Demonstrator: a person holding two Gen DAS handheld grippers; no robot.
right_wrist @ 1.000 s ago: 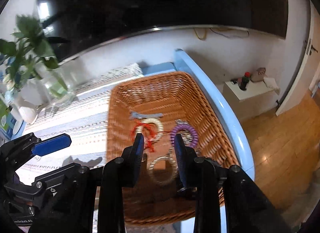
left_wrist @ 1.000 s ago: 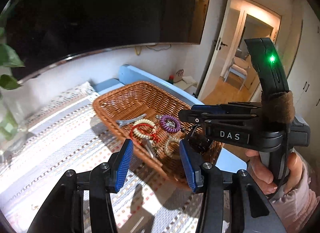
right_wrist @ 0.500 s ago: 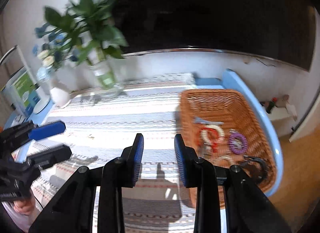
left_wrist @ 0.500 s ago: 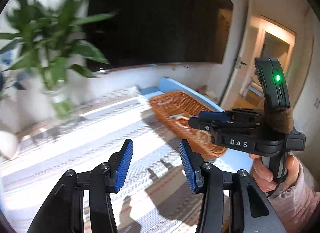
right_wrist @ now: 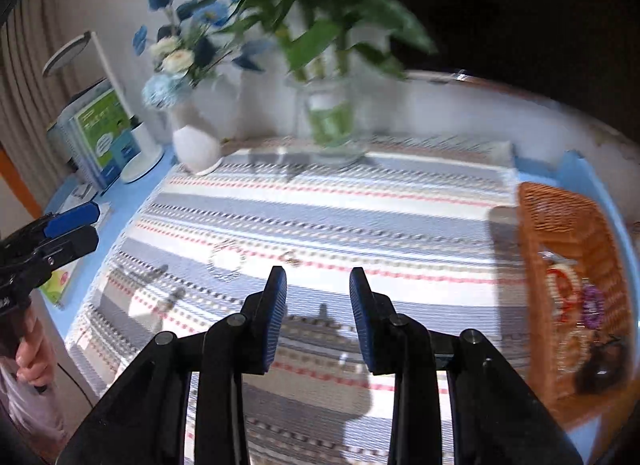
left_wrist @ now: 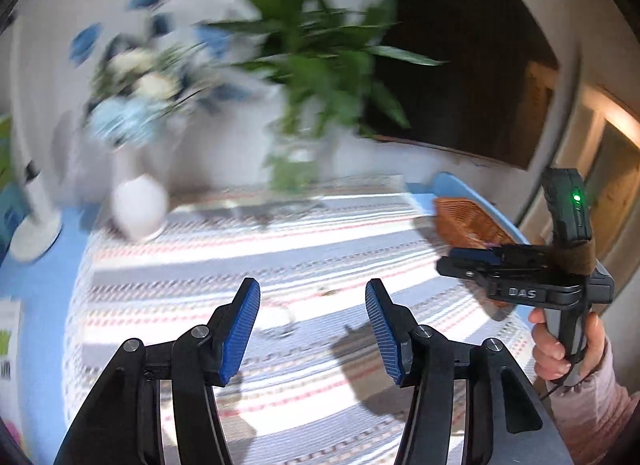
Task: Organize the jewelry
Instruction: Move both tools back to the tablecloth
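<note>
A wicker basket [right_wrist: 568, 225] stands at the table's right end and holds several pieces, among them a red and cream bracelet [right_wrist: 562, 289] and a purple coil band [right_wrist: 592, 305]. It also shows in the left wrist view [left_wrist: 464, 221]. A thin ring-shaped piece [right_wrist: 226, 261] and a small piece [right_wrist: 291, 259] lie on the striped cloth [right_wrist: 360, 201]. The ring piece shows blurred in the left wrist view [left_wrist: 280, 319]. My left gripper [left_wrist: 312, 325] is open and empty above the cloth. My right gripper [right_wrist: 318, 317] is open and empty.
A glass vase with a green plant [right_wrist: 332, 121], a white vase with blue flowers [right_wrist: 196, 145], a lamp base [right_wrist: 140, 161] and a box [right_wrist: 100, 133] stand along the back left. A dark TV [left_wrist: 472, 65] hangs behind.
Both grippers have swung left, away from the basket, and now face the striped cloth. Both stay open and empty. The views are motion-blurred.
</note>
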